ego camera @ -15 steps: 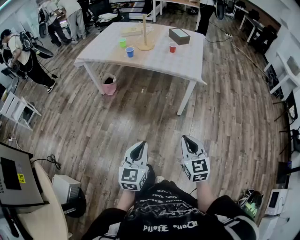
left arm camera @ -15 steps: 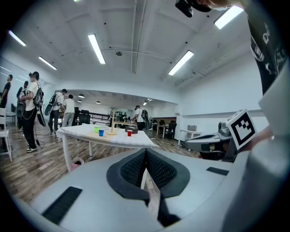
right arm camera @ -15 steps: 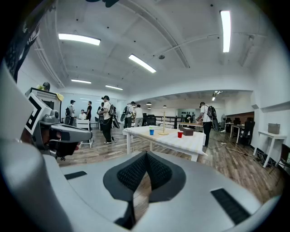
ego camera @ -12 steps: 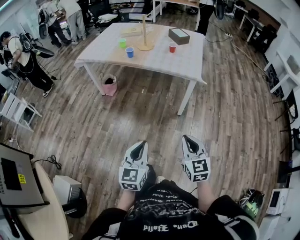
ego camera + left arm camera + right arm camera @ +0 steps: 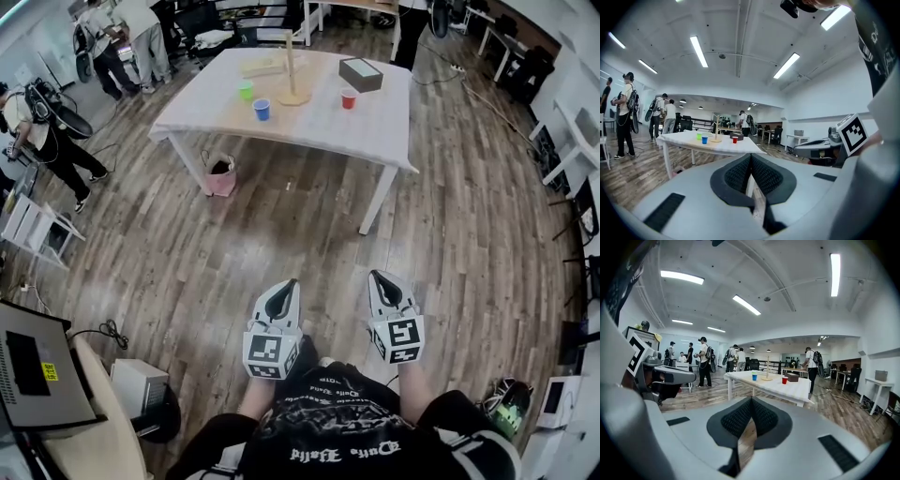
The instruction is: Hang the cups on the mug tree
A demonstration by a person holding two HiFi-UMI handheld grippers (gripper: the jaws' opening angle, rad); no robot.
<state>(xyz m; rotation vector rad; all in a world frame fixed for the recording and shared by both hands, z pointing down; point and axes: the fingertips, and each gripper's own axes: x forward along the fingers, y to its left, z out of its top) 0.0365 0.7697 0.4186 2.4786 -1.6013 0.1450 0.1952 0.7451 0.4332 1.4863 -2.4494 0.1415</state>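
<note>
Left tool [image 5: 283, 289] and right tool [image 5: 381, 279] fully closed, empty. Upright pale wooden mug tree [image 5: 291, 64] and blue plastic cup [image 5: 262, 110] on white worktop [image 5: 309, 127], well ahead; left tool looks slightly nearer.

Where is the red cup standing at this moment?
In the head view, the red cup stands on the white table, to the right of the mug tree and just in front of the dark box.

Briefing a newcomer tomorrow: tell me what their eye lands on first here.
The white table stands far across the floor, bearing a mug tree with a green cup, blue cup and red cup beside it. Nearest, at the head view's bottom, the left gripper and right gripper point forward, jaws shut, empty.
</note>
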